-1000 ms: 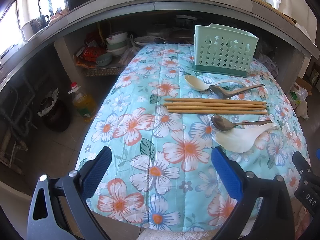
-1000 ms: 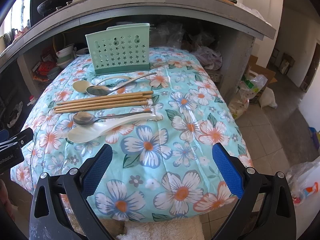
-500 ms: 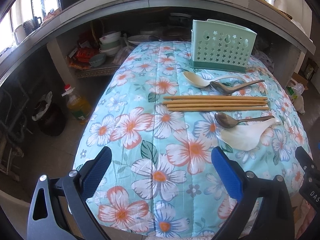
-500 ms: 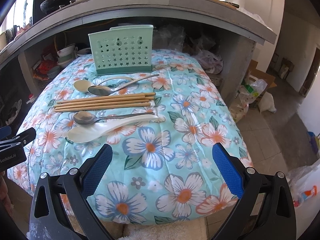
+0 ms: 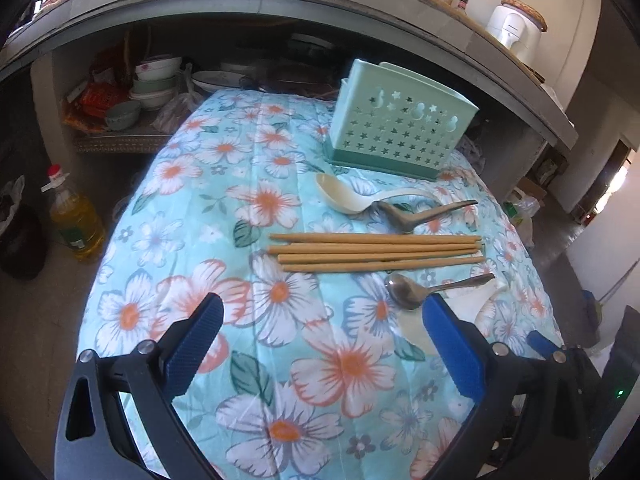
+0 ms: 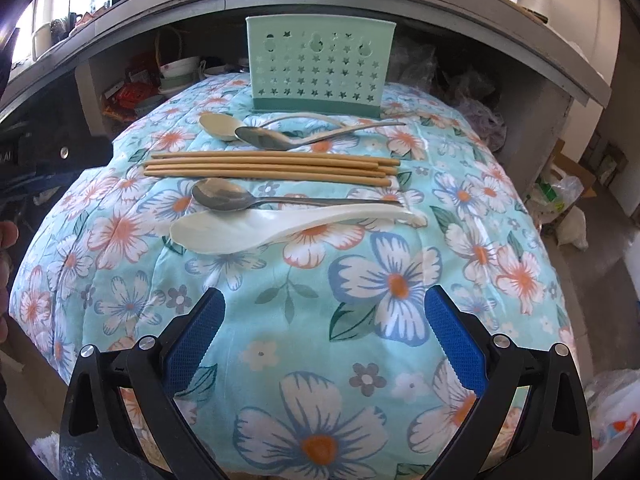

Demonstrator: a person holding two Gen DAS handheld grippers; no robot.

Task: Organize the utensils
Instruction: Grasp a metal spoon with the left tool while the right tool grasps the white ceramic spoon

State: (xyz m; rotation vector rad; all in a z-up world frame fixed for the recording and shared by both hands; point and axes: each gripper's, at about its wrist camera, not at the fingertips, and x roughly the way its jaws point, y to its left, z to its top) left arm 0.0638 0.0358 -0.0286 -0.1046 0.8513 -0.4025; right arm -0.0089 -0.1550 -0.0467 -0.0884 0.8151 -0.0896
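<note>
I count four wooden chopsticks (image 6: 268,166), two metal spoons (image 6: 224,196), two pale plastic spoons (image 6: 224,232), and one green holder (image 6: 320,66).

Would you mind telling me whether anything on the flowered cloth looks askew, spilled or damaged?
Nothing stands out. The chopsticks lie in a tidy bundle with spoons on either side, the large white spoon nearest the camera. The green holder stands upright behind them. Nothing looks spilled or broken, and both hand-held grippers are open and empty.
</note>
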